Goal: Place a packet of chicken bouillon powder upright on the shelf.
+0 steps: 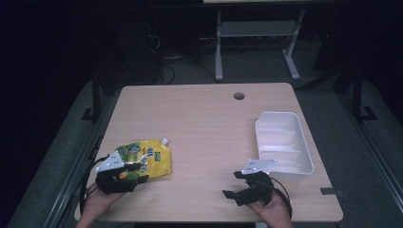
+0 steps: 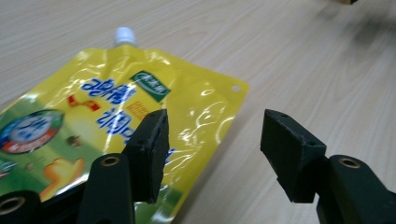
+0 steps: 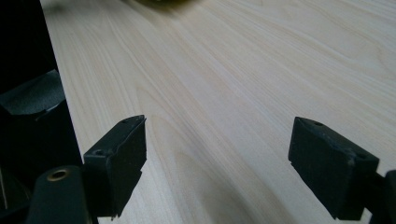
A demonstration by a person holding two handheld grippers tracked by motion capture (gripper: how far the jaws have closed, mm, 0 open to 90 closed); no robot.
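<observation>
At the near left of the table [image 1: 204, 114] lies a yellow spout pouch [image 1: 145, 158], flat, its white cap pointing far and right. The left gripper [image 2: 212, 149] sits over the pouch's near edge, jaws apart with one jaw above the pouch and the other over bare wood. The right gripper [image 1: 236, 185] rests well apart at the near right, jaws wide and holding nothing, just beside a white tray [image 1: 285, 142]

Counter [image 1: 204, 118]: light wood grain, round cable hole [image 1: 239, 96] near far edge.
Floor [image 1: 266, 64]: grey.
Beyond: white table legs [image 1: 218, 47], cables [image 1: 166, 66].
Light: dim, dark surroundings.
</observation>
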